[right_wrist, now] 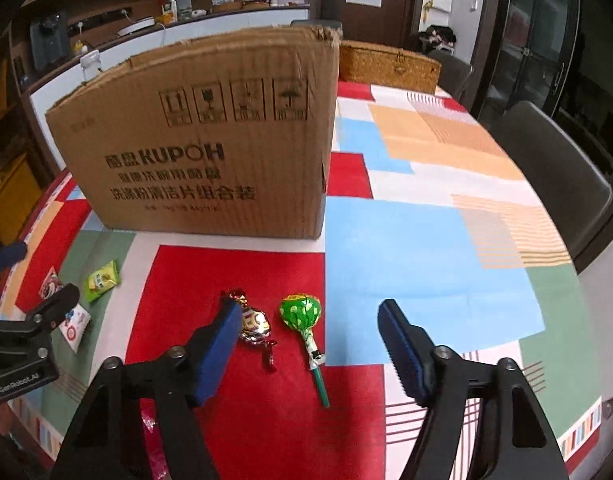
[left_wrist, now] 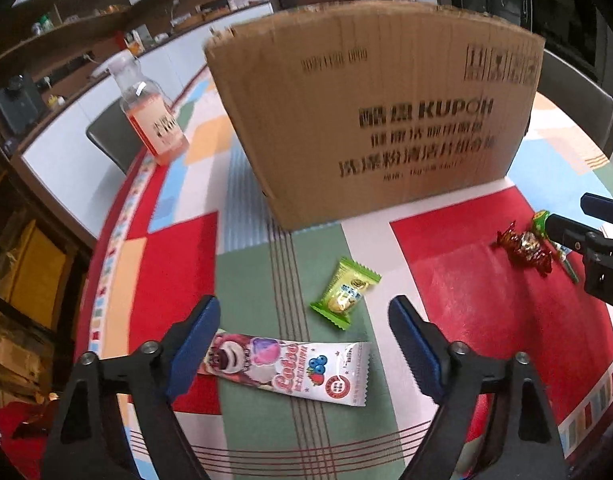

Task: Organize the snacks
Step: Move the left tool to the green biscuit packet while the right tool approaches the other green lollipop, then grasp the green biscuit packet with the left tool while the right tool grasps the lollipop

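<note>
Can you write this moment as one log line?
left gripper: open over Lotso packet | right gripper: open over lollipop | cardboard box: behind

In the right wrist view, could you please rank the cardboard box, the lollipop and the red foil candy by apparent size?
1. Cardboard box, largest.
2. Lollipop.
3. Red foil candy, partly hidden by the right gripper.

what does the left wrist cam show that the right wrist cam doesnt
Only the left wrist view shows the label on the pink-liquid bottle and the whole length of the Lotso bear snack packet lying between the left gripper jaws. Only the right wrist view shows the wicker basket behind the box. Both show the KUPOH cardboard box, green candy packet, foil-wrapped candy and green lollipop.
</note>
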{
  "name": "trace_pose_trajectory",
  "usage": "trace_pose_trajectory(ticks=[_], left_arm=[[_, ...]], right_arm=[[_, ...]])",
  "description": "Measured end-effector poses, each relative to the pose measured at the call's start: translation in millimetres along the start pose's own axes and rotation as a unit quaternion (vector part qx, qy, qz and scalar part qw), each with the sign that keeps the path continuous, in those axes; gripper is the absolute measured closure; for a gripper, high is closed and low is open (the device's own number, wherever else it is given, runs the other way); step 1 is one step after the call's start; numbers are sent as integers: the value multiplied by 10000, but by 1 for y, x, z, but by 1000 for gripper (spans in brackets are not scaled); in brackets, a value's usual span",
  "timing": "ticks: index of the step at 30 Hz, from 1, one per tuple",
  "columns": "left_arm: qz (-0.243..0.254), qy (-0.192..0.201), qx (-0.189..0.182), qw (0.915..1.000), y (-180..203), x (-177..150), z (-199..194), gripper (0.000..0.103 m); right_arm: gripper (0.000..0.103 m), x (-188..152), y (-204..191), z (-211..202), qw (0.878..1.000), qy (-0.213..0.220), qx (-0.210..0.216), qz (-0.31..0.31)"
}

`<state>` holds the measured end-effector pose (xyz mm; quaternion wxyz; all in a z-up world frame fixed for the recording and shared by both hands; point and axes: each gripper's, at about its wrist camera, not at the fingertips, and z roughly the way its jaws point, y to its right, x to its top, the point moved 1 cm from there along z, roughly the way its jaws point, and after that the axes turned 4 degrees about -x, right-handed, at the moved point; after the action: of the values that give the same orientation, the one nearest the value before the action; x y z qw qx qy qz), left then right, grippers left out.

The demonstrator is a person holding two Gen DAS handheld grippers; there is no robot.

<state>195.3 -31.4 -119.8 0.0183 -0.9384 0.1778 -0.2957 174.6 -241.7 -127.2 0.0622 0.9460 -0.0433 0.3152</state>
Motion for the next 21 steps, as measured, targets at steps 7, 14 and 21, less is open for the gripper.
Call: trace_pose_trajectory(ticks=[7, 14, 21], left_arm=[[-137, -219, -258, 9993, 0, 5, 20, 30], [-259, -379, -586, 9972, 1, 10, 38, 43], [-320, -428, -786, 9955, 2, 16, 50, 57]], right_arm=[[52, -1, -2, 17, 9997, -239, 69, 15], [62, 2, -2, 25, 9994, -288, 154, 71], [69, 0, 1, 39, 9979, -525, 346, 156]])
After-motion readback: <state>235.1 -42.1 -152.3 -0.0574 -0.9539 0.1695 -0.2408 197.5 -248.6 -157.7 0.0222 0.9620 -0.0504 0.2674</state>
